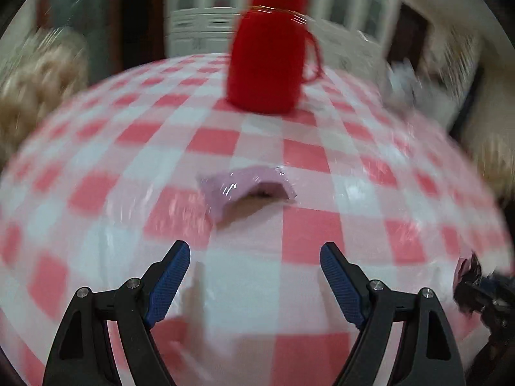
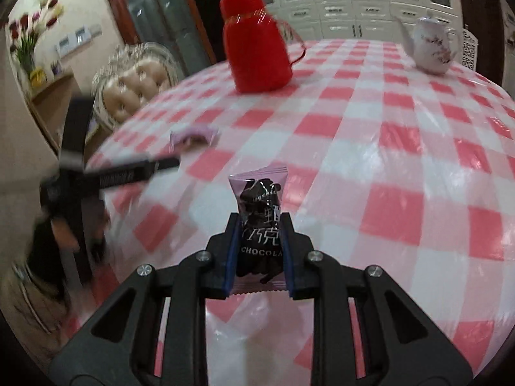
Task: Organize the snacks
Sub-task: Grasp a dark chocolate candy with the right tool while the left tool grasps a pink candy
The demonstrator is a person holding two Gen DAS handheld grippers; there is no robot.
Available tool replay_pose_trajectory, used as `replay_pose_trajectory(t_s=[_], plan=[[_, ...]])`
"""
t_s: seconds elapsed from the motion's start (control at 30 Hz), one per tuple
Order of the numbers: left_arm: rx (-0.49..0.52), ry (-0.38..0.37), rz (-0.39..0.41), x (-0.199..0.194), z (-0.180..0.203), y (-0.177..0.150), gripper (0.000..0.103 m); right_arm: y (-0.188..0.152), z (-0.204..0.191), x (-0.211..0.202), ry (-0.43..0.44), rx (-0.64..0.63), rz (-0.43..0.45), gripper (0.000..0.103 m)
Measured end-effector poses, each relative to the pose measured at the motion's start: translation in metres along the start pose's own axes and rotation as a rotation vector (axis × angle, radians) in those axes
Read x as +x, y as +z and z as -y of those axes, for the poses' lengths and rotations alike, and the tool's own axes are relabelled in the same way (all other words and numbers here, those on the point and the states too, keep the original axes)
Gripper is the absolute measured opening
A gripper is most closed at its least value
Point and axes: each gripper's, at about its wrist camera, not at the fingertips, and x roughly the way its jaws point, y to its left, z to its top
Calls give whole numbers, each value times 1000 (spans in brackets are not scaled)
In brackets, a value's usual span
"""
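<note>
A pink snack packet (image 1: 246, 189) lies on the red-and-white checked tablecloth (image 1: 322, 234), a little ahead of my left gripper (image 1: 254, 254), which is open and empty above the cloth. The same packet shows in the right wrist view (image 2: 193, 137), with the blurred left gripper (image 2: 128, 172) just short of it. My right gripper (image 2: 260, 228) is shut on a chocolate snack packet (image 2: 261, 222), black and pink with "CHOCOLA" printed on it, held upright above the table. The right gripper and its packet appear blurred at the right edge of the left wrist view (image 1: 476, 286).
A red thermos jug (image 1: 273, 51) stands at the far side of the table, also in the right wrist view (image 2: 257, 45). A white flowered teapot (image 2: 431, 46) stands at the far right. A tufted chair (image 2: 135, 80) is beyond the left table edge.
</note>
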Motion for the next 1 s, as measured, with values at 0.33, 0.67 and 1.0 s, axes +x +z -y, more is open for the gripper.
replay_pose_trajectory(t_s=[0.33, 0.67, 1.0], plan=[[179, -205, -129, 59, -19, 47, 66, -2, 1, 5, -7, -17, -23, 28], [290, -198, -97, 19, 27, 7, 37, -3, 5, 2, -9, -9, -21, 28], [182, -166, 72, -49, 34, -23, 37, -3, 4, 0, -22, -14, -13, 28]])
